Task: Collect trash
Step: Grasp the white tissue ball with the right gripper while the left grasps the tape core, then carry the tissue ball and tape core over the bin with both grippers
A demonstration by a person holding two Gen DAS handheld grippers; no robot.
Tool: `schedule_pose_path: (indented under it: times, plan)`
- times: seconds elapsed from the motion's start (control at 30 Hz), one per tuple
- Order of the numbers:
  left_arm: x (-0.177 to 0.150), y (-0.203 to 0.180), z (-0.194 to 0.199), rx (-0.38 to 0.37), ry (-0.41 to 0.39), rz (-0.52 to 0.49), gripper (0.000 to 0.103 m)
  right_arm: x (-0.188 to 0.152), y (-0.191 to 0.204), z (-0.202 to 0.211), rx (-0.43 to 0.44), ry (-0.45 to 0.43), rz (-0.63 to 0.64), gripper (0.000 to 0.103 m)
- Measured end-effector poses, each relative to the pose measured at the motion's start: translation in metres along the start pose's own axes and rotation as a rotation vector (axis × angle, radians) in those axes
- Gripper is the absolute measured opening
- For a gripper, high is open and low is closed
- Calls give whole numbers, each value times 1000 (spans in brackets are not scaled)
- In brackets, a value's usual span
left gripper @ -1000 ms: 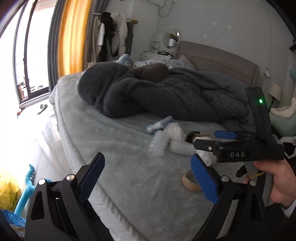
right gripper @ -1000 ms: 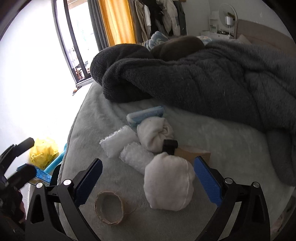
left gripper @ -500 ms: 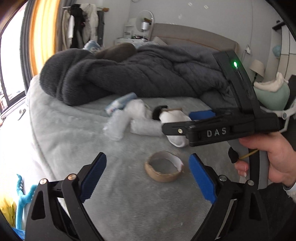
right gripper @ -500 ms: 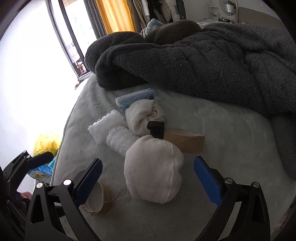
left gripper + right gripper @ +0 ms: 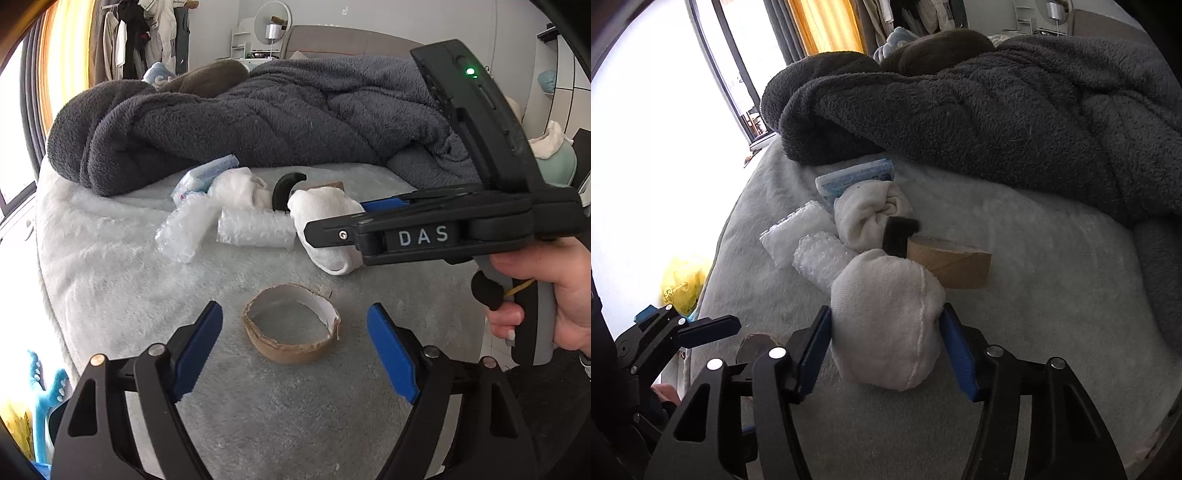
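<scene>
At the lower centre of the right wrist view, the right tool [image 5: 884,349] has just been closing and now clamps the white cloth bundle [image 5: 886,321] on the bed [image 5: 1034,332]. The left tool [image 5: 295,347], narrowing but still unclamped, now brackets the cardboard ring [image 5: 291,328]; both pickups look imminent.

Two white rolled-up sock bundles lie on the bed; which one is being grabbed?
The nearer sock bundle, squeezed between the right gripper jaws, which have just been closing. The other bundle lies untouched beside the blue tissue pack.
</scene>
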State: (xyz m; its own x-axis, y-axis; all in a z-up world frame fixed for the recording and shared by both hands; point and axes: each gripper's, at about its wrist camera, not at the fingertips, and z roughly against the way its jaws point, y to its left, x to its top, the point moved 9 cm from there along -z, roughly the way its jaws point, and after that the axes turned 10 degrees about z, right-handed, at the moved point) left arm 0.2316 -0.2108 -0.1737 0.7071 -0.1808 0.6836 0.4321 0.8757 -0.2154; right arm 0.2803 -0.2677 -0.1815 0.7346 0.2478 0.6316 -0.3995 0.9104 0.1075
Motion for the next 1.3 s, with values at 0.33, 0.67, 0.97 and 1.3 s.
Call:
schedule_pose_path:
  times: [0.33,0.67,0.97,1.3]
  plan:
    - [0,8,-9,8,18,51,63,3,-8,13,30,-34,-33,47]
    - [5,11,-2,-8,-5,80,56,20,-14,34,35,-116,-54,47]
    - [22,37,21,17,-78,174,56,37,4,36,45,-138,-20,47]
    - [34,83,33,96,-115,264,56,60,25,30,60,-155,24,47]
